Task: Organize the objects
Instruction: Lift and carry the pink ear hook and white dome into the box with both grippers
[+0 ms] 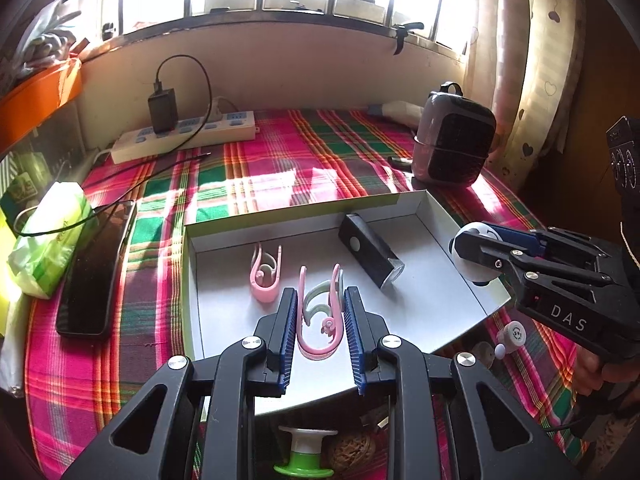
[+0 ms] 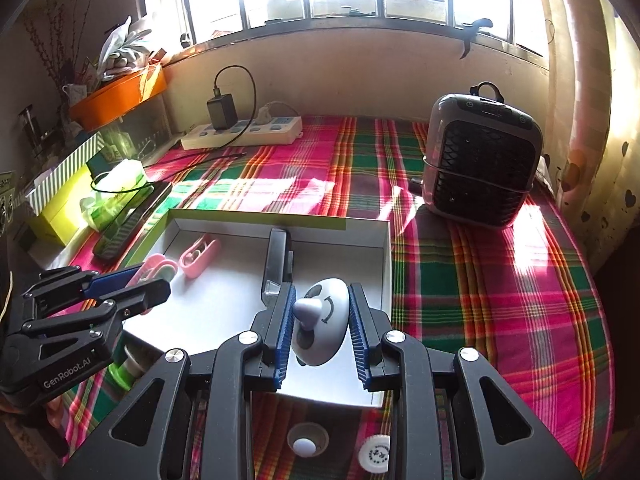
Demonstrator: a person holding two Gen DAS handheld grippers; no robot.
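My left gripper (image 1: 320,320) has its blue pads pinched on a pink and pale green clip (image 1: 320,320), held just above the floor of the white tray (image 1: 452,304). A second pink clip (image 1: 265,276) lies in the tray just beyond it, and a black rectangular gadget (image 1: 370,254) sits further right in there. My right gripper (image 2: 323,316) is squeezing a white round smiley-face toy (image 2: 324,320) over the tray's near right corner. Tray's on the plaid tablecloth (image 2: 500,280), small heater (image 2: 482,160) off to the back right.
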